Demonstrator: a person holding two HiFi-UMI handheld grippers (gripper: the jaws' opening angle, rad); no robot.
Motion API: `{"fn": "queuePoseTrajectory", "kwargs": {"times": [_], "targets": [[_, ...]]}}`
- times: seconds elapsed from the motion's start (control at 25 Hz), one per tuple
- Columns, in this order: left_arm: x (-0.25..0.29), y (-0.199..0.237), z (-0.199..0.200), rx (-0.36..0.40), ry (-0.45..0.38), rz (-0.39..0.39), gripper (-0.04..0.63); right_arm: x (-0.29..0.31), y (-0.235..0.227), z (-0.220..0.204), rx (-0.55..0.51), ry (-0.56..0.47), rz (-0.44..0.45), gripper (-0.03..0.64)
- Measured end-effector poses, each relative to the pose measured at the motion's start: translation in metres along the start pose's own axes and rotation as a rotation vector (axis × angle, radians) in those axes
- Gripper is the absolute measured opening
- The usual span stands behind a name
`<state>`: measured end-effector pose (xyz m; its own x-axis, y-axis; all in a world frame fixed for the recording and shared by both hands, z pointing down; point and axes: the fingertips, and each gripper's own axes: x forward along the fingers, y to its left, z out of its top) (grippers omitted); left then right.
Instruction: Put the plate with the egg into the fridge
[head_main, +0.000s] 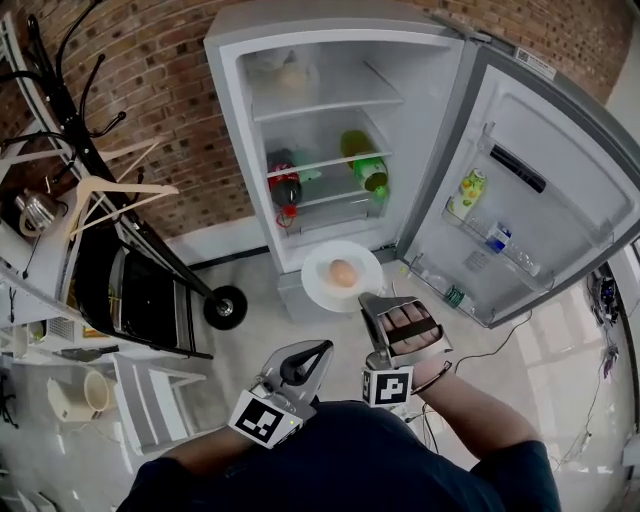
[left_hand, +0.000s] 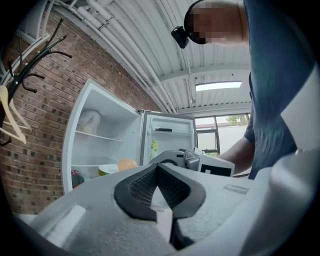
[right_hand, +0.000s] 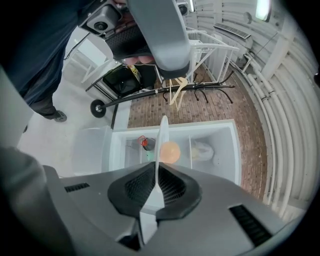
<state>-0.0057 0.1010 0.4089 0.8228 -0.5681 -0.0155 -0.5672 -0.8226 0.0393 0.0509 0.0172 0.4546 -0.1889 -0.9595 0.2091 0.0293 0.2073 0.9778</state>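
A white plate (head_main: 318, 285) with a brown egg (head_main: 342, 272) on it hangs level in front of the open fridge (head_main: 240, 110), below its lowest shelf. My right gripper (head_main: 372, 300) is shut on the plate's near rim. In the right gripper view the plate (right_hand: 162, 135) shows edge-on between the pads, with the egg (right_hand: 170, 151) beyond it. My left gripper (head_main: 318, 350) sits lower left, shut and holding nothing; its tips (left_hand: 156, 166) meet. From there the plate (left_hand: 107, 169) and egg (left_hand: 127, 163) show before the fridge shelves.
The fridge door (head_main: 530, 200) stands swung open to the right with small items in its racks. A green bottle (head_main: 365, 160) and a dark bottle (head_main: 284, 188) lie on the shelves. A black coat rack (head_main: 90, 150) with hangers and a wheeled base (head_main: 225, 306) stands left.
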Motion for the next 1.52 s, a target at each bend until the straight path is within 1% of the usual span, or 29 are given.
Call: {"fn": "queuePoseTrajectory", "kwargs": {"times": [0.12,0.28,0.36,0.48,0.6,0.8,1.0,1.12,1.32,1.52], "targets": [[0.016,0.039,0.004,-0.001,-0.007,-0.018,-0.003,0.037,-0.007,-0.001,0.000,0.017,0.011,0.021],[0.036,0.096,0.011,0.001,-0.010,-0.038,-0.003,0.091,-0.026,0.000,-0.008,0.034,-0.007,0.021],[0.043,0.122,0.014,-0.007,-0.014,-0.057,-0.003,0.117,-0.032,0.002,0.000,0.053,0.000,0.021],[0.050,0.154,0.018,-0.007,-0.010,-0.084,-0.003,0.152,-0.038,0.005,0.018,0.076,0.015,0.021],[0.057,0.181,0.017,-0.011,-0.004,-0.081,-0.003,0.182,-0.038,0.006,0.031,0.091,0.027,0.021],[0.072,0.207,0.015,-0.020,0.007,-0.047,-0.003,0.222,-0.039,0.004,0.004,0.073,0.025,0.021],[0.086,0.226,0.019,-0.025,0.004,0.025,-0.003,0.259,-0.044,0.002,-0.026,0.020,0.024,0.021],[0.093,0.237,0.020,-0.019,0.011,0.068,-0.003,0.279,-0.043,-0.002,-0.025,-0.001,0.038,0.021],[0.100,0.251,0.021,-0.001,0.014,0.128,-0.003,0.313,-0.037,-0.004,-0.023,-0.034,0.045,0.021],[0.104,0.261,0.016,-0.001,0.029,0.174,-0.003,0.342,-0.034,-0.005,-0.050,-0.046,0.038,0.021]]}}
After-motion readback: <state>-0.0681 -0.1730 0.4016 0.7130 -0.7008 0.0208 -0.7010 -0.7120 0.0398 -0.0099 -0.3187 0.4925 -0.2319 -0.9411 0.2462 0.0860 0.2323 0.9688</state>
